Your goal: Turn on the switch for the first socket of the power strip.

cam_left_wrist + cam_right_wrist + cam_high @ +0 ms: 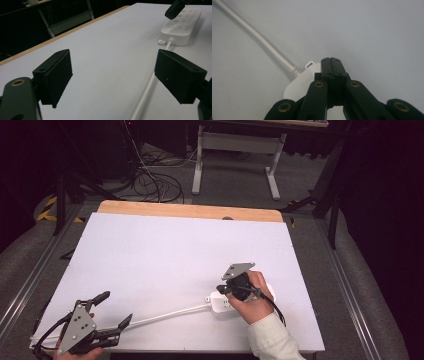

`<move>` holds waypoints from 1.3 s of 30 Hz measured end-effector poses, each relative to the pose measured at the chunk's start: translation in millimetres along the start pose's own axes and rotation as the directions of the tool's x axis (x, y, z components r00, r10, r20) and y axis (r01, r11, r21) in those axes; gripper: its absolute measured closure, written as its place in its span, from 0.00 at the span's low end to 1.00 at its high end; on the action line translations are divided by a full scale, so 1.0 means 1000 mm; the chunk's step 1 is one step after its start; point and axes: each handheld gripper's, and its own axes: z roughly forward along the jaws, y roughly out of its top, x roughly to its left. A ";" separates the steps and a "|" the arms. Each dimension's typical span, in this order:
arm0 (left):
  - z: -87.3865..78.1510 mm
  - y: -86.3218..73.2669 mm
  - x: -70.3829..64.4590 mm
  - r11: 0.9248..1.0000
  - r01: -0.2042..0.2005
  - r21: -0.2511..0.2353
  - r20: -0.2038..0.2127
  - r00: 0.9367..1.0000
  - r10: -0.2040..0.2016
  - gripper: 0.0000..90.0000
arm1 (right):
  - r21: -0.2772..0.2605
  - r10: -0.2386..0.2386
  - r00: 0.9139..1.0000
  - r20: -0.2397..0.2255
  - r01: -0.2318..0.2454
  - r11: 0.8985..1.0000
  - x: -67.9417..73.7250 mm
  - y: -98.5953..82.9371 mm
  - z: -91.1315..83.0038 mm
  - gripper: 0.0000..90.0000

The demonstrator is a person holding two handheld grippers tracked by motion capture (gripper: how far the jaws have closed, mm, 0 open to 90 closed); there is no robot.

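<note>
A white power strip (220, 303) lies on the white table top (175, 255) at the front right, its white cord (165, 315) running left toward the front edge. My right gripper (223, 290) hovers just over the strip's cord end, jaws pressed together with nothing between them; in the right gripper view the shut jaws (331, 65) sit above the strip (299, 86) where the cord (257, 37) enters. My left gripper (114, 309) is at the front left, open wide, with the cord (147, 92) lying on the table close under its right jaw and the strip (182, 25) farther off.
A wooden strip (190, 211) edges the table's far side. Beyond it stand a white desk frame (235, 157) and loose cables (155, 182) on the grey floor. Metal rails (350, 285) run along both sides of the table.
</note>
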 end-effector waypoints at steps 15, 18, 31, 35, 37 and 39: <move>0.000 0.000 0.000 1.000 -0.004 0.002 0.000 1.000 0.004 0.17 | -0.222 -0.016 1.000 0.001 0.016 0.975 0.006 0.006 -0.036 0.86; 0.000 0.000 0.000 1.000 0.003 0.003 0.001 1.000 -0.003 0.17 | -0.252 -0.013 1.000 0.007 0.014 0.968 0.004 0.006 -0.038 0.77; 0.000 0.000 0.000 1.000 -0.002 0.003 -0.002 1.000 0.002 0.17 | -0.346 0.020 1.000 -0.013 -0.023 0.938 0.006 0.006 -0.043 0.35; 0.000 0.000 0.000 1.000 -0.002 0.003 -0.001 1.000 0.002 0.17 | -0.379 0.017 1.000 -0.006 -0.017 0.925 0.007 0.005 -0.048 0.28; 0.000 0.000 0.000 1.000 -0.003 0.003 -0.002 1.000 0.003 0.17 | -0.388 0.015 1.000 -0.007 -0.016 0.921 0.007 0.004 -0.050 0.26; 0.001 0.000 0.000 1.000 0.000 0.004 0.001 1.000 0.000 0.17 | -0.405 0.012 1.000 -0.014 -0.017 0.914 0.008 0.005 -0.051 0.23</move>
